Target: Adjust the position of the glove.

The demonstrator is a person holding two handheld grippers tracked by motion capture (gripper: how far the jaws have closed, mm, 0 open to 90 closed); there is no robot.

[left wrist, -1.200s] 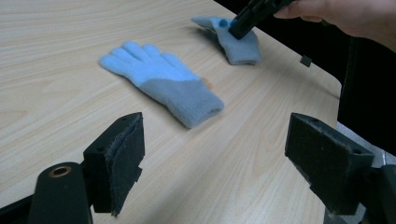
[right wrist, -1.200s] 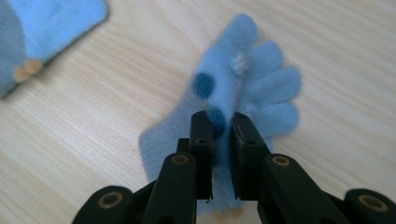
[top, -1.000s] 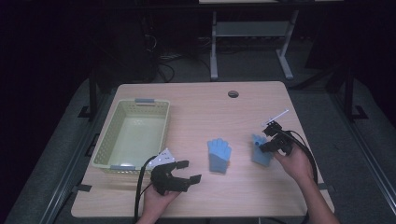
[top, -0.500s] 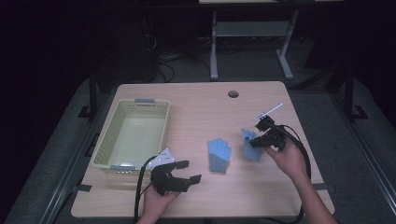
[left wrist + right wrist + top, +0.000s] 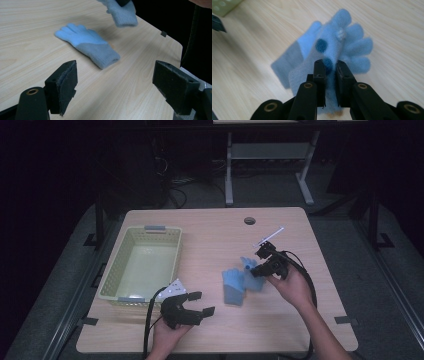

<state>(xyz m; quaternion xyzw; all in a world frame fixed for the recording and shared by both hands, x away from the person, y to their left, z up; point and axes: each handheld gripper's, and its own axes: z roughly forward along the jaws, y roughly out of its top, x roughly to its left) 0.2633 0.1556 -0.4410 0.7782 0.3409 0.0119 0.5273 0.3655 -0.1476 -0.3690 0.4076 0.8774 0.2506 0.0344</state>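
From the high view, my right gripper (image 5: 255,269) pinches 1 pale blue glove (image 5: 248,265) lifted over the table (image 5: 210,225) toward its right edge, just beside the second glove (image 5: 233,287) lying flat nearer the front edge, while my left gripper (image 5: 196,302) rests wide apart at the front edge beside the green basket (image 5: 112,272). In the left gripper view my jaws gape with nothing between them, the flat glove (image 5: 87,45) ahead and the held glove (image 5: 123,13) hanging above it; in the right gripper view my jaws clamp the dotted glove (image 5: 337,47) over the other glove (image 5: 292,57)
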